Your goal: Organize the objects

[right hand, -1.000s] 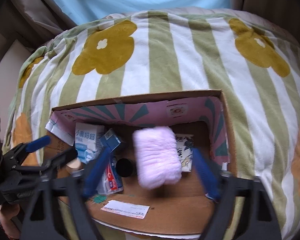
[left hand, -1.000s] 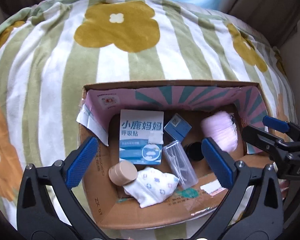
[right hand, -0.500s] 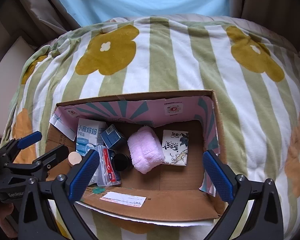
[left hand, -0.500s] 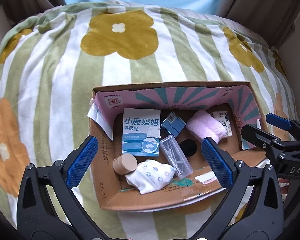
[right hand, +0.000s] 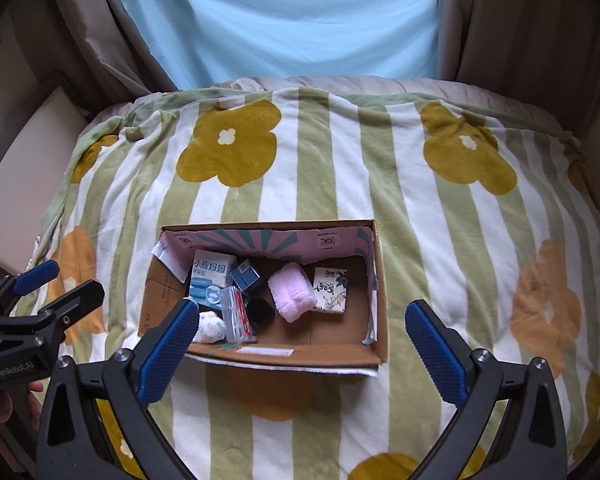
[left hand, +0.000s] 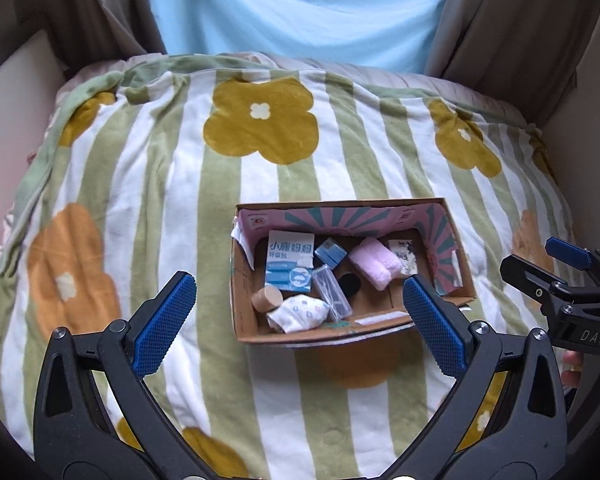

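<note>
Now both tongs sit well back from the box (left hand: 352, 276), higher and farther off than a second ago, when the right tongs (right hand: 304, 354) were right over it letting go of the pink towel (right hand: 292, 291). The towel has since landed and settled inside, between the black jar (right hand: 261, 311) and the tissue pack (right hand: 331, 290). Left tongs (left hand: 300, 320) are spread wide and carry nothing; the right ones are spread and bare too. I read that as the drop being done and the sorting near its end, since I see nothing loose on the blanket (left hand: 172, 184) around the box.

From the left wrist I get the near-left corner of the box clearly: a tan round lid (left hand: 267, 298) touching a white patterned cloth (left hand: 300, 313), with the clear case (left hand: 332, 293) beside them and the blue-white carton (left hand: 290, 261) standing behind. From the right wrist that corner is mostly hidden behind my own blue pad, and the lid does not show at all. That view gives me instead the whole tissue pack and the bare cardboard floor on the box's right side, which the left view crowds against the wall. The small blue box (right hand: 245, 274) appears in both.
</note>
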